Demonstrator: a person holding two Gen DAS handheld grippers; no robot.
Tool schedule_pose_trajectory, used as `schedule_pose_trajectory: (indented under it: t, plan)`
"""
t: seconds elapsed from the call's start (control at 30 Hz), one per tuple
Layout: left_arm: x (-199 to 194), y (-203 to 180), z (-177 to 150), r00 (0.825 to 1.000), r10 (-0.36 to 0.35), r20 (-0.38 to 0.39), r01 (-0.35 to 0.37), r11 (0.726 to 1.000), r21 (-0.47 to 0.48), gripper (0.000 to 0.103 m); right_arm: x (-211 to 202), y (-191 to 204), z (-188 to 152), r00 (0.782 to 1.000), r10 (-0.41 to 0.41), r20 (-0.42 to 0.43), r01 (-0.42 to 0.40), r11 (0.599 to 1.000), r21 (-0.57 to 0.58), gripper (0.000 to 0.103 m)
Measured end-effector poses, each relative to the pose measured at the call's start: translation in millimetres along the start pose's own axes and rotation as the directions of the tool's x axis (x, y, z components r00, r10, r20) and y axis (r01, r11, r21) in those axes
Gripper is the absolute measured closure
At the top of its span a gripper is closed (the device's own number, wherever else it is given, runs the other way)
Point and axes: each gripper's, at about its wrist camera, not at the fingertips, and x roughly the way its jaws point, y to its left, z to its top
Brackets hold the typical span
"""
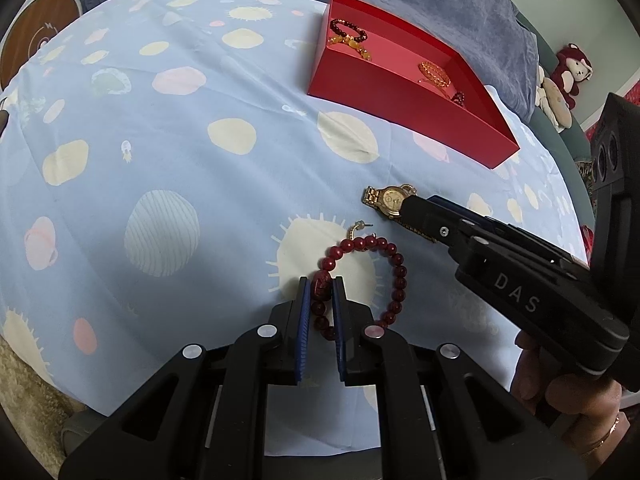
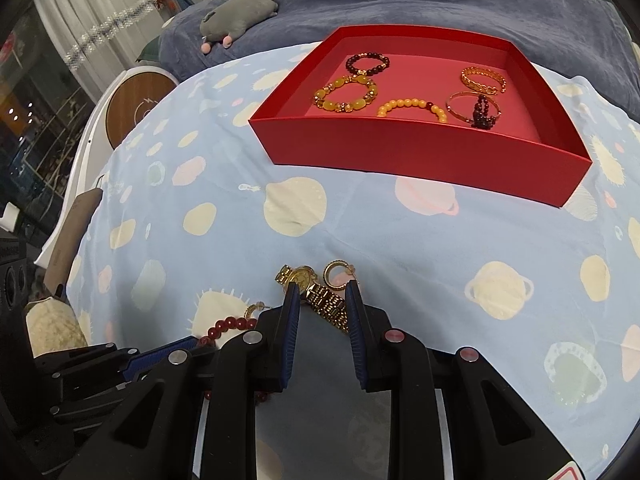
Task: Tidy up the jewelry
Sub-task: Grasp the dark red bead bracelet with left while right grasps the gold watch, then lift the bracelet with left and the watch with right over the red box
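Note:
A dark red bead bracelet (image 1: 394, 280) lies on the blue patterned sheet, and my left gripper (image 1: 322, 292) is shut on its near side. A gold watch (image 1: 388, 198) lies just beyond it. My right gripper (image 2: 322, 294) stands over the watch (image 2: 302, 276) with the band between its fingers; the pads sit wider than the band and do not squeeze it. One gold hoop earring (image 2: 334, 276) rests by the watch, another (image 1: 354, 232) by the red bracelet. The red box (image 2: 420, 148) farther back holds several bracelets.
A blue-grey blanket (image 2: 400, 0) with a grey plush toy (image 2: 240, 12) lies behind the box. A round wooden-topped stand (image 2: 136, 108) is off the bed's left edge. A red plush monkey (image 1: 570, 70) sits far right. A hand (image 1: 568, 392) holds the right gripper.

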Motion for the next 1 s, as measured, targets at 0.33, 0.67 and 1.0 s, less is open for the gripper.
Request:
schedule_pose_trajectory:
  t: [0.33, 0.67, 1.0]
  plan:
    - [-1, 0, 3, 1.0, -0.022, -0.013, 0.022, 1.0, -0.016, 0.092, -5, -4, -7, 1.0, 0.024, 0.003, -0.024, 1.0, 0.018, 0.09]
    - [0, -4, 1, 1.0, -0.016, -0.013, 0.016, 1.0, 0.001, 0.092, -16, -15, -28, 1.0, 0.002, -0.019, -0.001, 0.998, 0.058, 0.091]
    - [0, -4, 0, 1.0, -0.019, -0.014, 0.019, 1.0, 0.0, 0.092, -8, -7, -22, 1.0, -0.017, -0.007, 0.017, 0.999, 0.031, 0.086]
